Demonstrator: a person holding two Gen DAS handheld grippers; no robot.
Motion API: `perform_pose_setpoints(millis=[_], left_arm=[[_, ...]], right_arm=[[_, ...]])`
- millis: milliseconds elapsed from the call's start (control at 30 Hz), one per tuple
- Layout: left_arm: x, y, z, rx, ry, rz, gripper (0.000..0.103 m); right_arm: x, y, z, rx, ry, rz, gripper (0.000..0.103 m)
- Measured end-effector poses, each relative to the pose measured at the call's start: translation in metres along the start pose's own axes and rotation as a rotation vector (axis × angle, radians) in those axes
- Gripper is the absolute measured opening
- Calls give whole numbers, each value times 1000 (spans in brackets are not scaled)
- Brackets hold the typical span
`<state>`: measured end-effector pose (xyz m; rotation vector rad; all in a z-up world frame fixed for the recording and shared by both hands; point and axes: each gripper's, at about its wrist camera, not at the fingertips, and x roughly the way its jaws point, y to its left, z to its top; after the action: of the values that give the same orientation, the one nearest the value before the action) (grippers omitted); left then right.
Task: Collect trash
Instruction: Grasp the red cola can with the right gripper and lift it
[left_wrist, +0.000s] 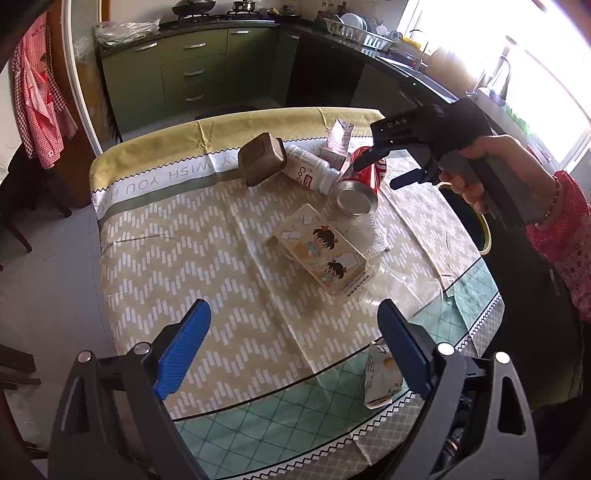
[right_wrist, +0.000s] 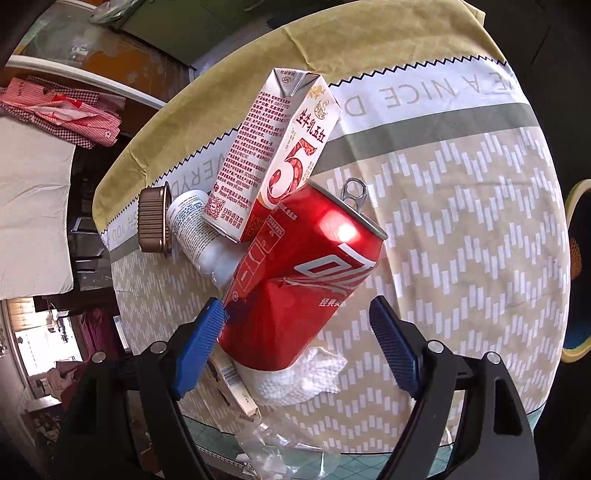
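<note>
Right gripper (right_wrist: 297, 347) jaws wide, straddling the dented red can (right_wrist: 295, 280) lying on desk (right_wrist: 461, 221) w/ carton (right_wrist: 273, 155) & bottle (right_wrist: 192, 225); prob. lining up a grab. Left gripper (left_wrist: 291, 350) jaws wide, empty, hovering near the cartoon box (left_wrist: 321, 251), apparently free for the next piece.

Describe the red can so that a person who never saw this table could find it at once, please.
On the table with the zigzag-patterned cloth, look at the far cluster of trash near the olive-yellow border. The red can lies on its side there, leaning on the white bottle, in front of the milk carton, between the open right tongs. It is the only red, shiny metal item.
</note>
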<state>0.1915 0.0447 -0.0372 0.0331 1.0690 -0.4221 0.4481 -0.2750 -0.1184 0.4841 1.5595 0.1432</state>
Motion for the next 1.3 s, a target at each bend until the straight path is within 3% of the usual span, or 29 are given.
perform_pose_setpoints(millis=[333,433,767,1000,1300], left_arm=[[0,18,-19,-33,5,-8,87],[2,19,-23,-36,20,1,87],[34,3,-7,-85,110,6,87],[78,-5,19,-180,224,0,87],[77,-20,35,-170,227,57,87]], right_arm=[[40,3,16,85,39,35,82],[39,8,15,56,24,53,66],[2,-7,-6,-74,-5,29,50],[-11,-27,-26,-197,26,-85,50],[11,-15,-16,-245,108,-157,58]])
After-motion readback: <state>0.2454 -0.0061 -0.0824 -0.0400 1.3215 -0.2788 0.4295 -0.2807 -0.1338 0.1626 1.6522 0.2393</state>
